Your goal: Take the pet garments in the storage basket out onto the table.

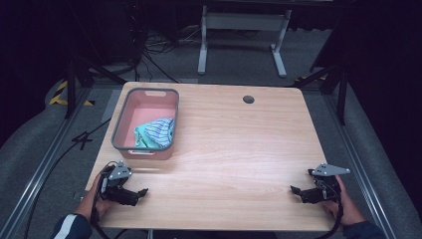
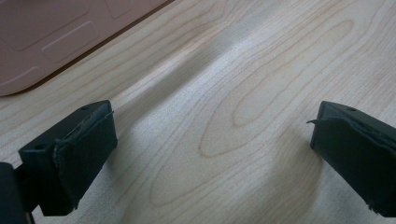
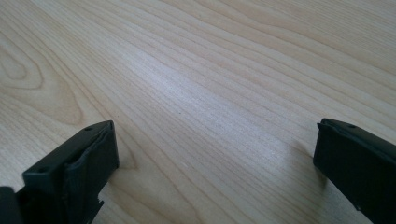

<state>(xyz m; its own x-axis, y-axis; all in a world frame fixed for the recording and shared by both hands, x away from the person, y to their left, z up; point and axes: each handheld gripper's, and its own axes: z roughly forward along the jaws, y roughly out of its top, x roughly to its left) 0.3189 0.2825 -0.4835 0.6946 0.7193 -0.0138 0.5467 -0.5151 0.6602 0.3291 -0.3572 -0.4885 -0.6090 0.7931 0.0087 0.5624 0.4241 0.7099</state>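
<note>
A pink basket with a grey rim (image 1: 119, 122) stands at the table's left side and holds a crumpled teal and striped cloth (image 1: 157, 133). My left gripper (image 1: 139, 194) rests low over the front left corner of the table, just in front of the basket, jaws wide apart with bare wood between them (image 2: 212, 135). A corner of the pink basket (image 2: 46, 37) shows at the top left of the left gripper view. My right gripper (image 1: 297, 191) sits near the front right corner, open, with nothing between its jaws (image 3: 215, 158).
The light wooden table (image 1: 234, 149) has a dark round cable hole (image 1: 248, 99) near its far edge. Beyond the table stand a white desk frame (image 1: 242, 35) and loose cables on the grey floor. Metal rails run along both sides.
</note>
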